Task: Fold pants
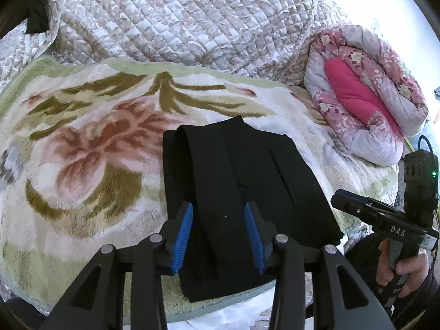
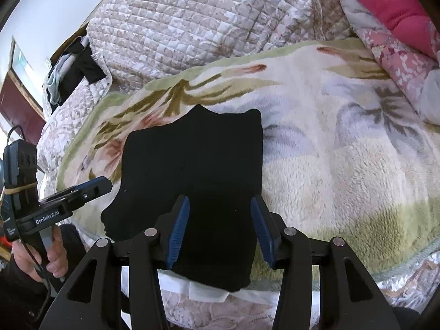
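The black pants [image 1: 242,192] lie folded into a compact rectangle on the floral fleece blanket [image 1: 82,151], near its front edge. My left gripper [image 1: 219,232] is open and empty, hovering over the near left part of the pants. The pants also show in the right wrist view [image 2: 198,181]. My right gripper [image 2: 220,229] is open and empty above their near edge. Each gripper shows in the other's view, the right one [image 1: 354,206] at the right side and the left one [image 2: 90,189] at the left side, both beside the pants.
A quilted bedspread [image 1: 178,19] is bunched behind the blanket. A rolled pink floral duvet [image 1: 365,96] lies at the back right. Dark clothes [image 2: 71,68] hang at the far left. The blanket's front edge [image 2: 385,269] drops off near me.
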`<state>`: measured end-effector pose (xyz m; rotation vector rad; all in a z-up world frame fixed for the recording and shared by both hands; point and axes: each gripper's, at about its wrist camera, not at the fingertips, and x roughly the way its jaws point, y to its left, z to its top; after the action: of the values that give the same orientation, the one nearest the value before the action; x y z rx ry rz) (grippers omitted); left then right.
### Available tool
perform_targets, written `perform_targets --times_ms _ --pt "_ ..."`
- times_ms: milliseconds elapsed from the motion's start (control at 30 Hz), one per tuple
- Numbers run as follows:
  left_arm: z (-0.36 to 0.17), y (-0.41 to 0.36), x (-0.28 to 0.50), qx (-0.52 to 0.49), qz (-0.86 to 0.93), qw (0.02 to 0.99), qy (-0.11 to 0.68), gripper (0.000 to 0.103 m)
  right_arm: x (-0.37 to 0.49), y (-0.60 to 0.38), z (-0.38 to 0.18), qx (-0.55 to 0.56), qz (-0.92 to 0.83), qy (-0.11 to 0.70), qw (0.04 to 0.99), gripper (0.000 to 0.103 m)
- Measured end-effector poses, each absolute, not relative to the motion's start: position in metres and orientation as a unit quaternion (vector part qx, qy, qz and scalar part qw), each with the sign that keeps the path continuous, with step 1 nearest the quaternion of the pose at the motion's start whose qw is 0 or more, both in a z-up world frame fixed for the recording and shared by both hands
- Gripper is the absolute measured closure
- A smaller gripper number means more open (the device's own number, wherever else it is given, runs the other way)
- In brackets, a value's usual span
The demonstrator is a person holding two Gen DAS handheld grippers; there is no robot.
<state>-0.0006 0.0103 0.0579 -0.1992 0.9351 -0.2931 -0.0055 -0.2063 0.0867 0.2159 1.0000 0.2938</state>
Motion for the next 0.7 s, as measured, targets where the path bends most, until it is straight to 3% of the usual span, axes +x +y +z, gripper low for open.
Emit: perform_targets --times_ms 700 --pt "0.030 0.032 0.023 -0.144 -0.138 0.862 0.465 0.045 0.019 -0.216 0.063 0.137 0.139 0.502 0.843 0.056"
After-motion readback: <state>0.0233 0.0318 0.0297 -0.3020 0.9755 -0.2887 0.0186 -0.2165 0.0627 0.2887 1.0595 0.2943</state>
